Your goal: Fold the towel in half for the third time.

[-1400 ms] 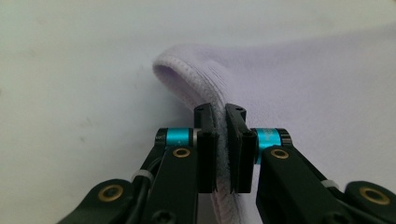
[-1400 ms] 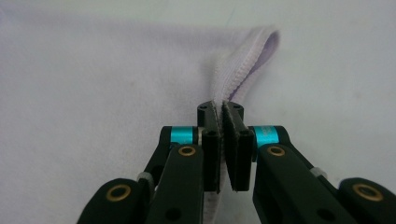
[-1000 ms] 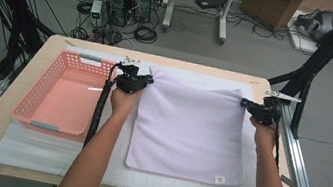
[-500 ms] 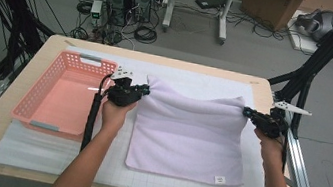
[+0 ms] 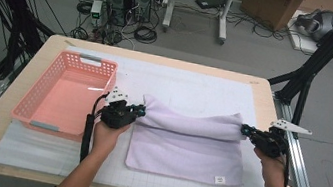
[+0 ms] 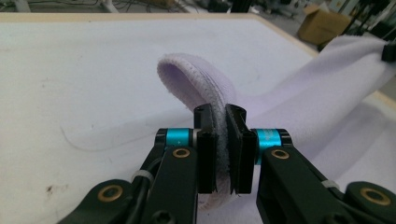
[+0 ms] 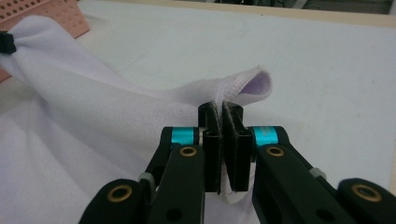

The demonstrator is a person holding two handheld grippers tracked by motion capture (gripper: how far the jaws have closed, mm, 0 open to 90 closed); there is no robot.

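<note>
A pale lilac towel (image 5: pixel 186 145) lies on the white mat, its far edge lifted and carried toward the person, so that it folds over the near half. My left gripper (image 5: pixel 140 111) is shut on the towel's far left corner (image 6: pixel 196 79), the cloth pinched between its pads. At the right end of the raised edge, my right gripper (image 5: pixel 245 130) is shut on the far right corner (image 7: pixel 254 84). The raised edge sags between the two grippers. A small label (image 5: pixel 219 180) shows at the towel's near right corner.
A pink plastic basket (image 5: pixel 39 115) stands on the left of the table, close beside the left gripper. The white mat (image 5: pixel 191 85) stretches bare beyond the towel. Black frame posts (image 5: pixel 309 75) rise at the table's right edge.
Both grippers have drawn the towel's far edge toward the person, from near the table's far side to its middle. The fold over the near half has grown.
</note>
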